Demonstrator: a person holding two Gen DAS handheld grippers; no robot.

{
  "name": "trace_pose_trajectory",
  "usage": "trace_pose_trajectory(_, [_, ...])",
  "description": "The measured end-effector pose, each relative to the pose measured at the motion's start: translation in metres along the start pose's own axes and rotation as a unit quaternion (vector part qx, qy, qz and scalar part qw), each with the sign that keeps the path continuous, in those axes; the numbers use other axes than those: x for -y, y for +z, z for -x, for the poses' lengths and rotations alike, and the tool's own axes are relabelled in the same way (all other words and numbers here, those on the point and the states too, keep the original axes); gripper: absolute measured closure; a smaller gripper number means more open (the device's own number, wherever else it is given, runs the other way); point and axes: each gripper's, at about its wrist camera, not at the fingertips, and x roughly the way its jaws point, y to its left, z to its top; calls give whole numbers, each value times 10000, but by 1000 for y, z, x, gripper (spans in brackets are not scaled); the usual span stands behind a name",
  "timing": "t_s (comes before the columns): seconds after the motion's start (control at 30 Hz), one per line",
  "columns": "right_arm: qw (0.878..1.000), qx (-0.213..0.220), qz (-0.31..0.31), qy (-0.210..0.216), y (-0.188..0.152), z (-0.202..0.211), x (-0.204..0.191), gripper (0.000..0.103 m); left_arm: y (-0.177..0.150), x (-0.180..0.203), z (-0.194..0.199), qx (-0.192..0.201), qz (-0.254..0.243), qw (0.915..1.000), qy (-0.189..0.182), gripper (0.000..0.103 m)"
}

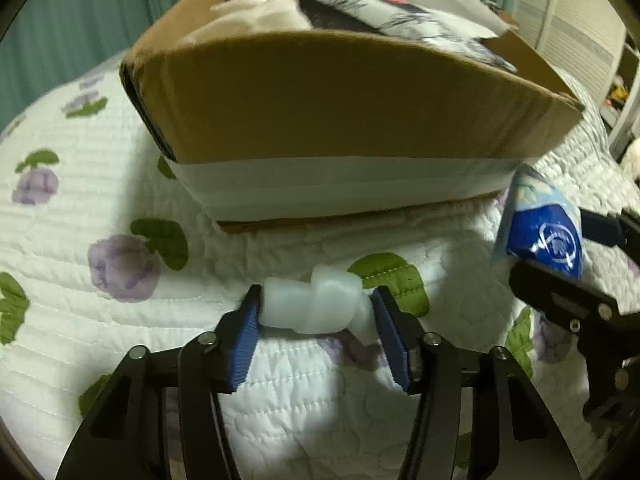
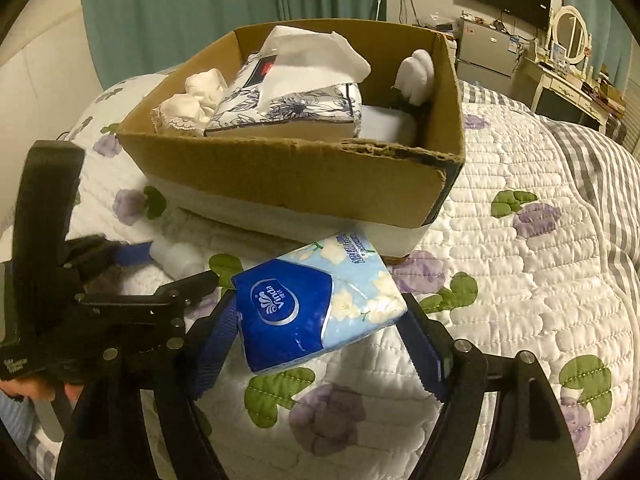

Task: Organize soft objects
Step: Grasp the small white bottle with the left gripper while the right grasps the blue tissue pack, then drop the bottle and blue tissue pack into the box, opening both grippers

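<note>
My left gripper (image 1: 316, 312) is shut on a soft translucent white object (image 1: 316, 306), just above the quilt in front of the cardboard box (image 1: 340, 96). It also shows in the right wrist view (image 2: 176, 258). My right gripper (image 2: 320, 320) is shut on a blue Vinda tissue pack (image 2: 316, 308), held near the box's front wall (image 2: 300, 184); the pack also shows in the left wrist view (image 1: 540, 224). The box holds a floral tissue box (image 2: 288, 108), white cloth items (image 2: 192, 100) and a white soft toy (image 2: 416, 76).
The box sits on a white quilted bedspread with purple flowers (image 2: 500, 280). A grey checked blanket (image 2: 600, 168) lies at the right. Green curtains (image 2: 200, 8), a small fridge (image 2: 486, 50) and a dressing table with mirror (image 2: 568, 64) stand behind.
</note>
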Motion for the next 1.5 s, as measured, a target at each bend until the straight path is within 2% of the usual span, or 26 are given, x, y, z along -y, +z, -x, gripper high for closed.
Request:
trace_pose_trajectory(0.03, [10000, 7, -6, -2, 0, 0, 0, 25, -1, 0, 1, 18, -14, 10000, -15, 59])
trace_pose_trajectory(0.3, [9999, 136, -19, -70, -5, 11, -1, 25, -14, -1, 17, 152, -30, 9999, -3, 66])
trace_pose_trajectory(0.73, [9985, 499, 62, -207, -10, 74, -4, 25, -26, -5, 81, 528, 85, 9984, -204, 66])
trace_pose_trajectory(0.93, [9964, 785, 16, -305, 0, 113, 1, 25, -1, -7, 121, 1050, 120, 9940, -270, 66])
trace_pose_trajectory(1.13, [9925, 1132, 148, -426, 35, 145, 8, 25, 46, -13, 150, 1467, 110, 9889, -228, 66])
trace_pose_trajectory(1.3, [9898, 1323, 244, -473, 74, 151, 14, 25, 82, -21, 146, 1570, -20, 9876, -36, 66])
trace_pose_trajectory(1.5, [9890, 1397, 249, -412, 124, 128, 22, 25, 119, -37, 109, 1454, 30, 9894, 68, 66])
